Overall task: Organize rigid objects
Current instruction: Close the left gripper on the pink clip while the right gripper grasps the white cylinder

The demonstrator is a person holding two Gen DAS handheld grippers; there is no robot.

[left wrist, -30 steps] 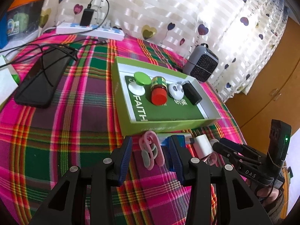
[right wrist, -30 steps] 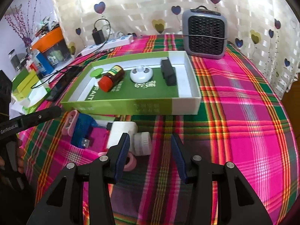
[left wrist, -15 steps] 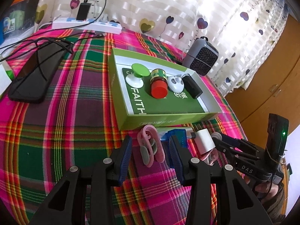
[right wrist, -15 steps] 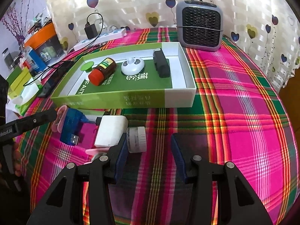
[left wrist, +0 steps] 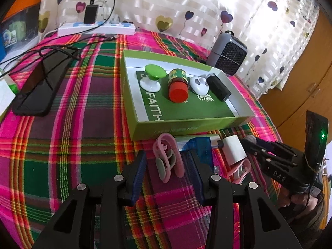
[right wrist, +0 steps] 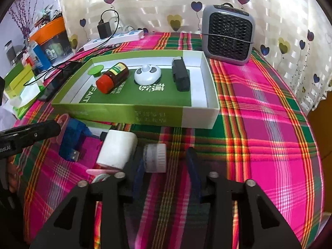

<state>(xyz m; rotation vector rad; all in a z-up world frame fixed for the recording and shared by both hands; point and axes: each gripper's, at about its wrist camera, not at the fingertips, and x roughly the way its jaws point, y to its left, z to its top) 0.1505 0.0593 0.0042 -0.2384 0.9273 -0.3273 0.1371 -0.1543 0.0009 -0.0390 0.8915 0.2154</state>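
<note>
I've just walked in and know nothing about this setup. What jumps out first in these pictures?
A loud pink-and-green plaid cloth covers the whole table. In the middle sits a shallow green box holding a red-capped bottle, a white round gadget and a black block. In front of it, the right gripper is closing around a small white jar.

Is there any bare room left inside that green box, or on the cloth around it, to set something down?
Inside the shallow green cardboard box, the white strip right of the black rectangular block is bare, and so is the green floor in front of the items. The plaid cloth right of the box is free. It is crowded before the box's near wall, around the white charger cube.
</note>
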